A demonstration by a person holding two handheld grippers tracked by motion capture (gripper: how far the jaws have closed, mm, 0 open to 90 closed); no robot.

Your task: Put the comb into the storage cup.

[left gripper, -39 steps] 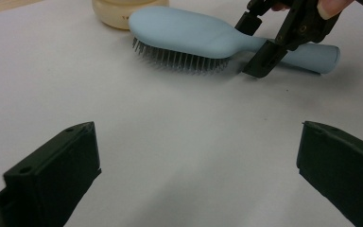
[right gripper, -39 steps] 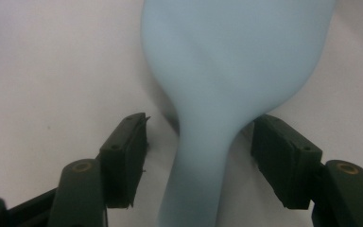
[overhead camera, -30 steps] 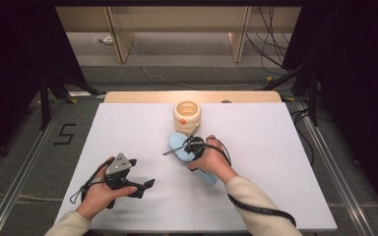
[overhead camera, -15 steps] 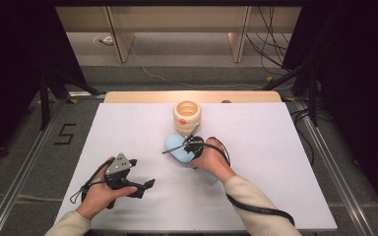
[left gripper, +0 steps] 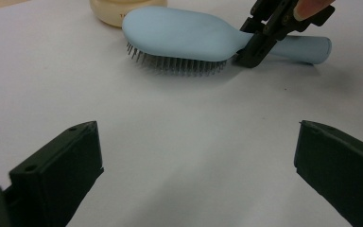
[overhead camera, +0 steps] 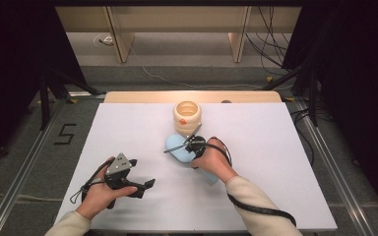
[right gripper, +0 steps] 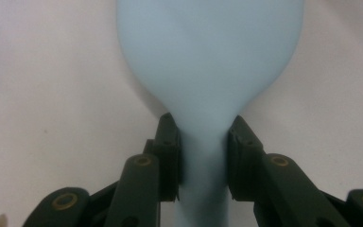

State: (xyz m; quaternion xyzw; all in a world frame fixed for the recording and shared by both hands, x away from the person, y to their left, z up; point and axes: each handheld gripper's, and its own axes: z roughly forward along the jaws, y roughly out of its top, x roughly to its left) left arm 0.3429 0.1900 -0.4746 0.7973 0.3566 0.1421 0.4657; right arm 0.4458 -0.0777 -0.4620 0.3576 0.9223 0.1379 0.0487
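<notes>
Gripping the light blue hairbrush [right gripper: 208, 61] at the narrow neck where head meets handle, the right gripper [right gripper: 203, 158] is pressing one jaw against each side of it, clamped on the plastic. In the left gripper view the brush [left gripper: 179, 35] is lying bristles down on the white table [left gripper: 170, 142], its back facing up, so the hold looks level rather than twisted. In the high view the brush [overhead camera: 177, 146] is sitting near the middle of the table [overhead camera: 285, 162], toward the far edge, with its head just in front of the cream jar [overhead camera: 187, 117]; whether the two are touching is hard to tell. The left gripper [overhead camera: 145, 186] is resting near the front edge, well apart from the brush, its jaws standing wide apart with nothing between them.

To do this step well, the person is probably best keeping the squeeze steady on the neck and raising the brush straight up before carrying it anywhere, since the head is heavier than the handle and may tip downward. Drawing it away from the jar first should avoid nudging the jar.
</notes>
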